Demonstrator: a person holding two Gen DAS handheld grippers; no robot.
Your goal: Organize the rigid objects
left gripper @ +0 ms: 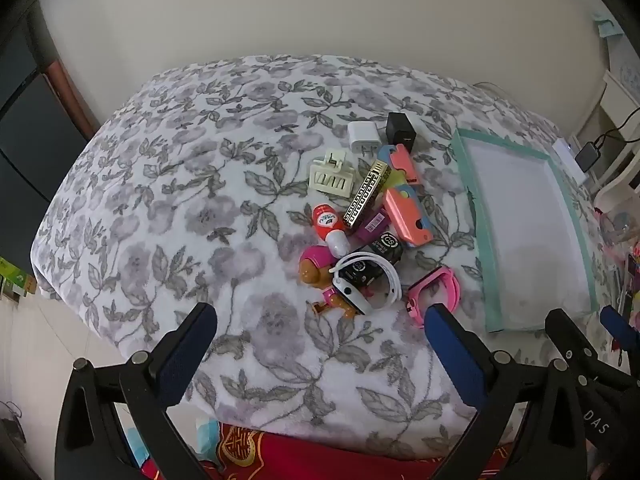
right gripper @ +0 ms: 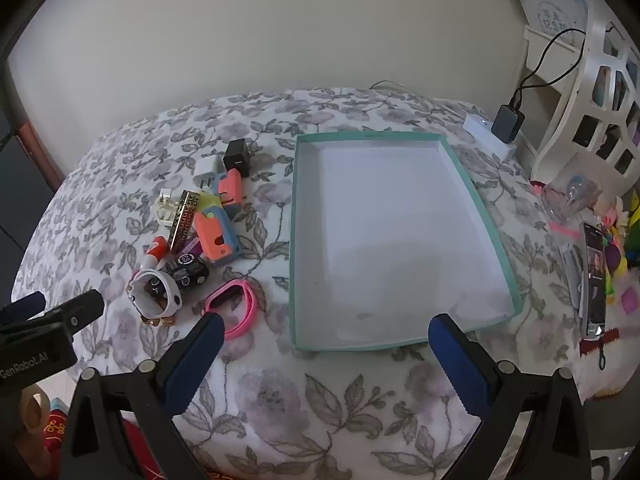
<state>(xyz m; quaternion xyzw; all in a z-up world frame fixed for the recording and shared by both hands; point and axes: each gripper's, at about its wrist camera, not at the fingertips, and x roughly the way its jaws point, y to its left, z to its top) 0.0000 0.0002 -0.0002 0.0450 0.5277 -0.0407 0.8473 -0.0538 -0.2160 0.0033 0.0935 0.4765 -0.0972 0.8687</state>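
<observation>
Both sets of jaws stand wide apart w/ nothing between them; I have the left gripper [left gripper: 320, 340] hovering near the pile and the right gripper [right gripper: 326, 344] over the near edge of the shallow teal-rimmed white cardboard tray [right gripper: 496, 232], which holds nothing yet.

Everything to sort sits in a heap on the grey floral bedspread [left gripper: 160, 200], just left of the tray. Nearest is the pink silicone wristband [left gripper: 434, 294], lying apart from the rest: light, springy, easy to pinch across one side of the loop. The white smartwatch w/ looped strap [left gripper: 366, 286] lies on top of a black toy car [right gripper: 188, 270], so lifting it may drag the car. The two coral-and-blue plastic toy sliders [left gripper: 406, 210] look stiff and light; grip across the narrow sides. The cream plastic hair claw [left gripper: 332, 176] could spring open. The white plug adapter [left gripper: 362, 136] and black plug adapter [left gripper: 400, 126] are blocky, smooth, prob. slippery.

Readable: "GenRobot.AI" on the left gripper's body in the right view; "DAS" on the right one's body.
</observation>
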